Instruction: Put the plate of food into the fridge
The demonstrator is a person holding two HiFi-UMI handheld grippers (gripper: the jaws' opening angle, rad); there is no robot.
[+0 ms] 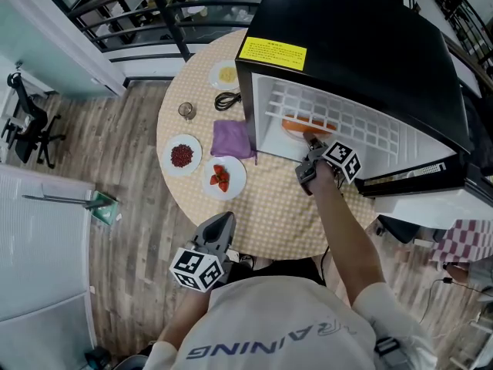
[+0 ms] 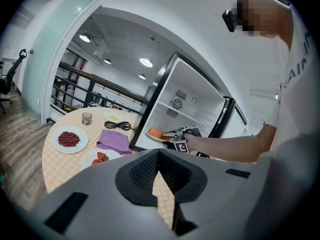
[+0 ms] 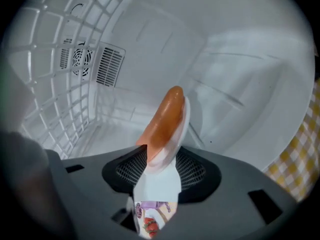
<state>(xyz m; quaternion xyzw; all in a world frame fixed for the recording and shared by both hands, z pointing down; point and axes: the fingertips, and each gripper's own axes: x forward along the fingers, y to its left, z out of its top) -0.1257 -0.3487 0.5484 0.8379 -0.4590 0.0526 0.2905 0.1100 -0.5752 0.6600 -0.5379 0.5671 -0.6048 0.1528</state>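
Right gripper view: the right gripper (image 3: 161,158) reaches into the white fridge (image 3: 240,84); its jaws stand apart, with the rim of the plate (image 3: 184,119) between them. The plate, bearing orange food (image 3: 162,119), sits at frame centre inside the fridge. Left gripper view: the left gripper (image 2: 159,156), jaws together and empty, hangs over the checked table (image 2: 55,164) at lower centre

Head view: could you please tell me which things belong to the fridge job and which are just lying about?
In the job: plate of food, between the jaws of the open right gripper; fridge, door open.
Lying about: plate of dark red pieces; plate of strawberries; purple cloth; glass; black cable; plate of yellow food; left gripper, shut, empty.
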